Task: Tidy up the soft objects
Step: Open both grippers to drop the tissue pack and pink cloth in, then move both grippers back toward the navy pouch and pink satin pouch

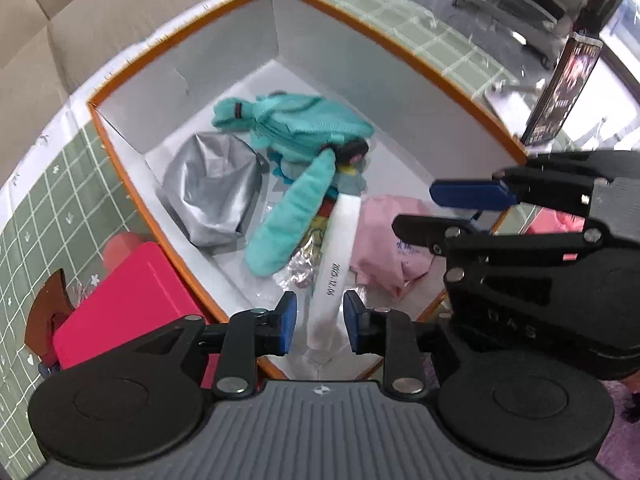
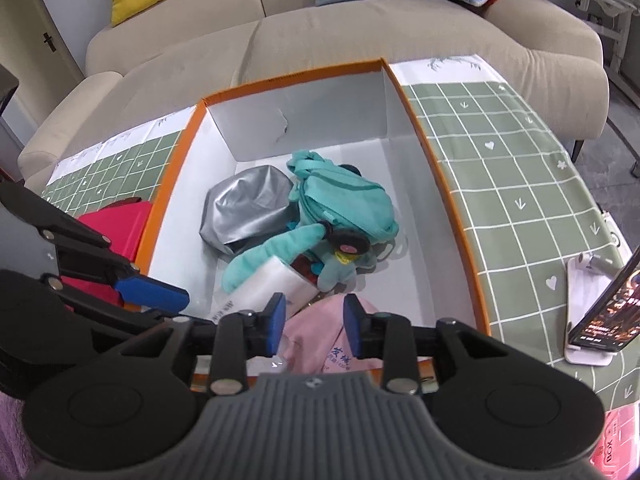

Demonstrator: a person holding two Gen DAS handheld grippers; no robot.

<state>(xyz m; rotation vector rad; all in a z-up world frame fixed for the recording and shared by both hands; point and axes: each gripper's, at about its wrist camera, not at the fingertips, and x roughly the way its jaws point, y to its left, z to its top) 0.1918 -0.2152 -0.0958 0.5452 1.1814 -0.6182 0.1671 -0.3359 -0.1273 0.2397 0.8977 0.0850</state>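
Note:
An orange-rimmed white box [image 1: 384, 40] [image 2: 440, 176] holds a teal plush toy [image 1: 296, 128] [image 2: 344, 200], a silver pouch [image 1: 216, 188] [image 2: 248, 208], a pink bag [image 1: 384, 236] [image 2: 316, 340] and a clear packet with a white sealed edge [image 1: 340, 248] [image 2: 280, 280]. My left gripper [image 1: 320, 322] [image 2: 152, 292] is open over the box's near edge, its pads either side of the packet's end without touching. My right gripper [image 2: 312, 326] [image 1: 472, 196] is open above the pink bag.
The box sits on a green checked tablecloth [image 2: 520, 184] [image 1: 48, 184]. A magenta box [image 1: 132, 296] [image 2: 116, 216] lies left of it. A phone on a white stand [image 2: 604, 304] [image 1: 560, 92] stands at the right. A beige sofa [image 2: 320, 40] with cushions is behind.

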